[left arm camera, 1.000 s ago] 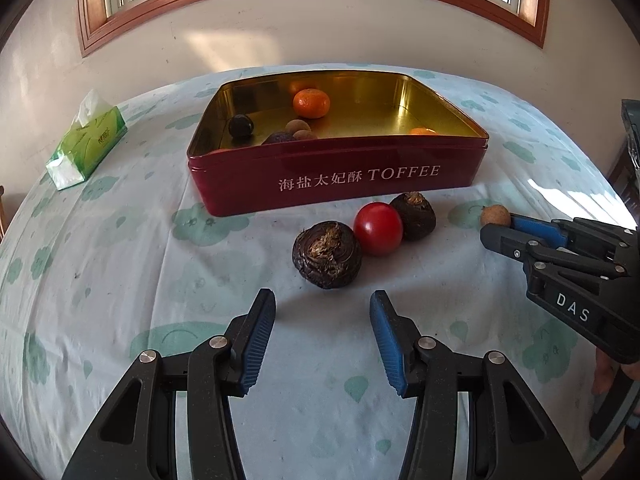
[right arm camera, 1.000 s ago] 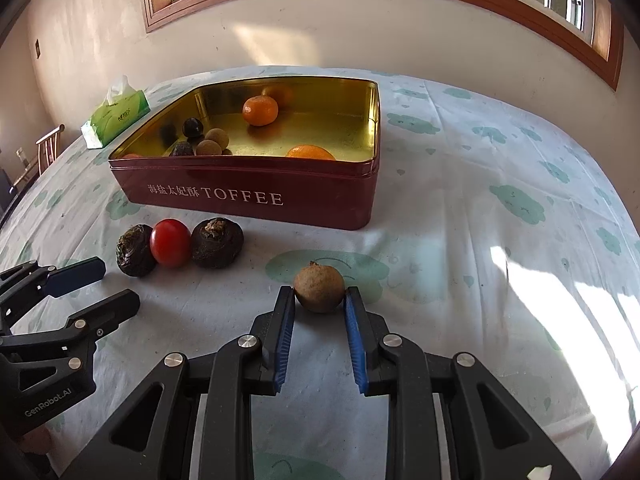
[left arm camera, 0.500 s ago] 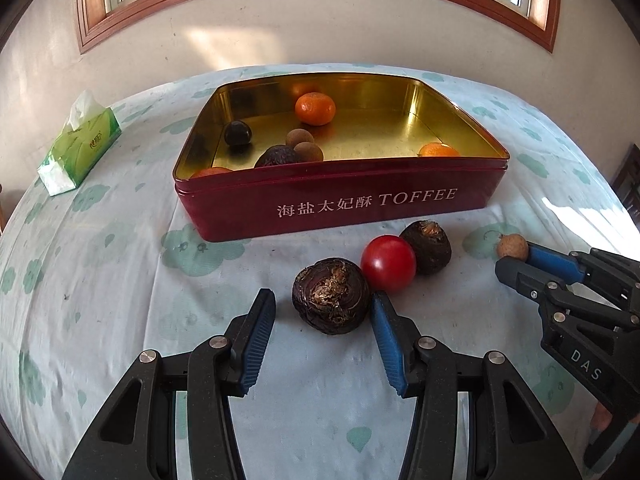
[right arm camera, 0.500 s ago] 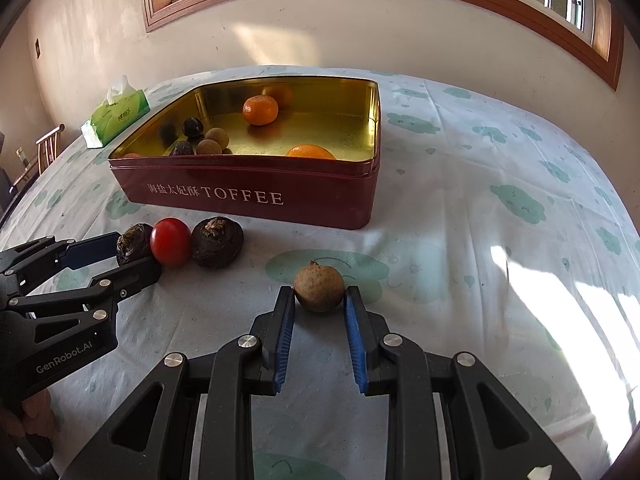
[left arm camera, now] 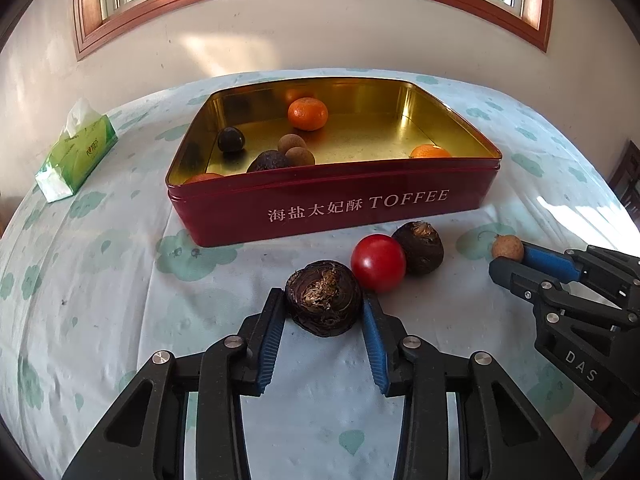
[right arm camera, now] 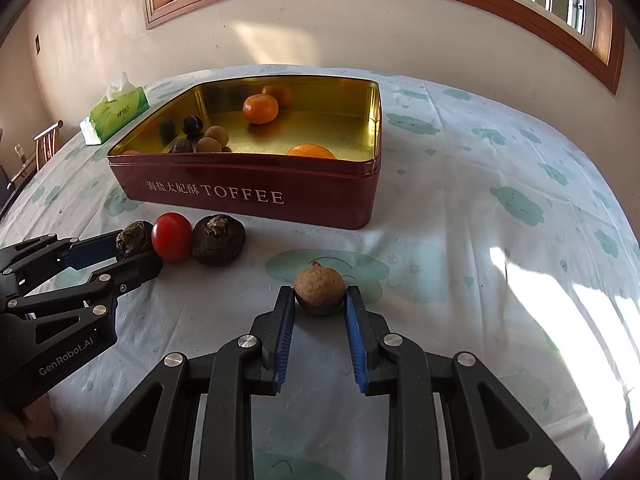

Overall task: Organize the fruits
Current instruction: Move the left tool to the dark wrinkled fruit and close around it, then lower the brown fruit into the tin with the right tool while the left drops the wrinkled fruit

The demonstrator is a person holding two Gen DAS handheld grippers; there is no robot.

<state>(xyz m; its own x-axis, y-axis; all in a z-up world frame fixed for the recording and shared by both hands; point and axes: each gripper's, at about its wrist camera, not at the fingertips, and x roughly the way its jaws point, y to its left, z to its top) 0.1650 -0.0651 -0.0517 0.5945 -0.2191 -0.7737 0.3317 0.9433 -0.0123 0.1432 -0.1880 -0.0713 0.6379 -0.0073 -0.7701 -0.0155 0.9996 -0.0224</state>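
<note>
- In the red TOFFEE tin [left arm camera: 332,208], the near wall hides most of 1 orange [left arm camera: 430,152] and cuts off a dark fruit [left arm camera: 268,161].
- Left gripper [left arm camera: 324,312]: its jaws have just been closing and now press both sides of a dark water chestnut [left arm camera: 323,298] on the tablecloth [left arm camera: 100,280].
- Right gripper [right arm camera: 320,308]: clamped nearly closed on a brown longan [right arm camera: 319,289], which rests on the cloth.
- A red tomato [left arm camera: 378,262] sits just beside the held chestnut, touching a 2nd water chestnut [left arm camera: 419,246] behind it.
- A whole orange [left arm camera: 308,113], 2 longans [left arm camera: 296,150] and a dark round fruit [left arm camera: 231,139] lie in the tin.
- A green tissue pack [left arm camera: 76,152] stands well left.
</note>
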